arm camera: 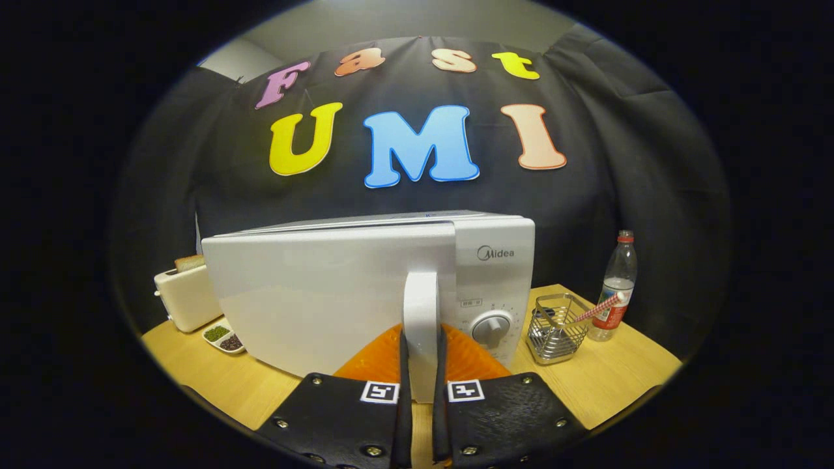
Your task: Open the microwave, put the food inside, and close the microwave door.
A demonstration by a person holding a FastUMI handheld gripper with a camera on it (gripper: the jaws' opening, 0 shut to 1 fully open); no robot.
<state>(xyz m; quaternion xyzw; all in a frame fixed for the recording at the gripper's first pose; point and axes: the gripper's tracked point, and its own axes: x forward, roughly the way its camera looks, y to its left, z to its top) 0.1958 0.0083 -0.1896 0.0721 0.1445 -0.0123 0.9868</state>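
Note:
A white microwave (313,293) stands on the wooden table just ahead of me. Its door hangs slightly ajar, with a thin gap along the top edge. The door's upright white handle (421,312) runs down between my two fingers, and both press against its sides. My gripper (421,365) is shut on this handle. The control panel with a round dial (491,328) sits right of the handle. The inside of the microwave is hidden behind the door.
A white toaster (186,296) with a slice of bread stands left of the microwave, and a small dish (223,337) of dark and green bits lies in front of it. To the right are a wire basket (554,329) with a striped straw and a water bottle (614,286).

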